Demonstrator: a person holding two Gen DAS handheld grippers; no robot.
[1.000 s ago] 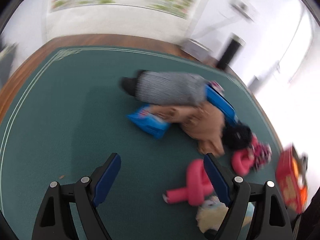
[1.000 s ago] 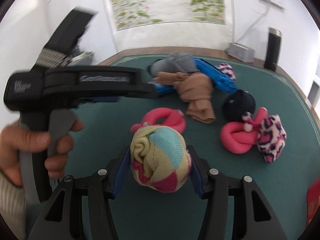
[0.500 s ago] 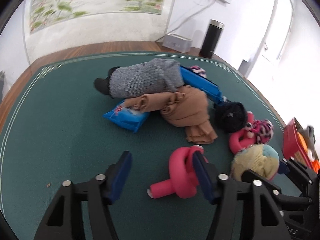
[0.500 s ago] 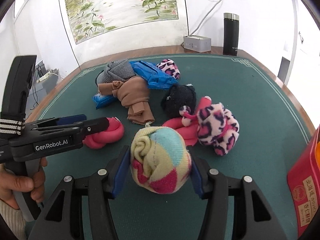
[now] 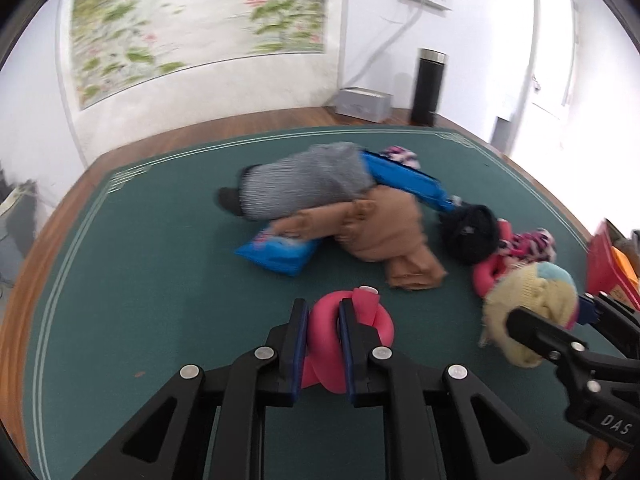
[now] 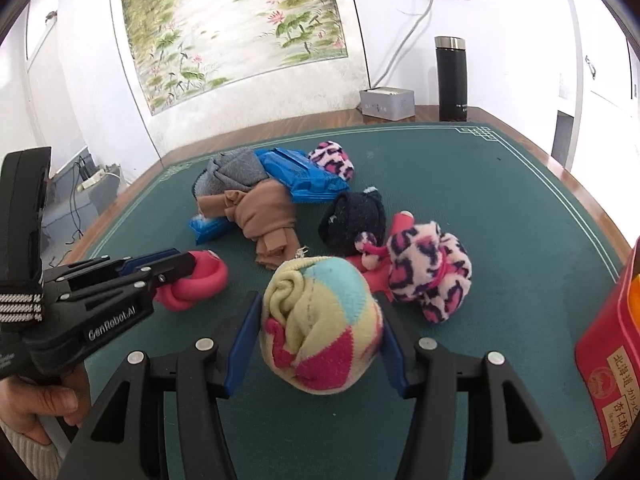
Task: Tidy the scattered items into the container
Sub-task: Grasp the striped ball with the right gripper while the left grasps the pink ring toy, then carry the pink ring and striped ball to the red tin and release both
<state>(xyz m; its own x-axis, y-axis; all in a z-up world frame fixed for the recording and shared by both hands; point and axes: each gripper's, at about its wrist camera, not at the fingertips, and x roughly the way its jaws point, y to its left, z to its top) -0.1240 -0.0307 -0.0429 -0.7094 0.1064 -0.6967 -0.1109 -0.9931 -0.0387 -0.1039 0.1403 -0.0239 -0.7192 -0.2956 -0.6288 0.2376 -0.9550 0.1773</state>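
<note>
My left gripper is shut on a pink knotted roll that rests on the green table mat; the roll also shows in the right wrist view. My right gripper is shut on a pastel multicoloured sock ball, held above the mat; the ball shows at the right of the left wrist view. The red container stands at the right edge, partly cut off.
A pile lies mid-mat: grey sock, brown cloth, blue packets, black sock ball, leopard-print pink sock over another pink roll. A black flask and grey box stand at the back.
My left gripper has moved forward over the pink knotted roll and closed on it. My right gripper keeps hold of the sock ball and has shifted toward the red container.
</note>
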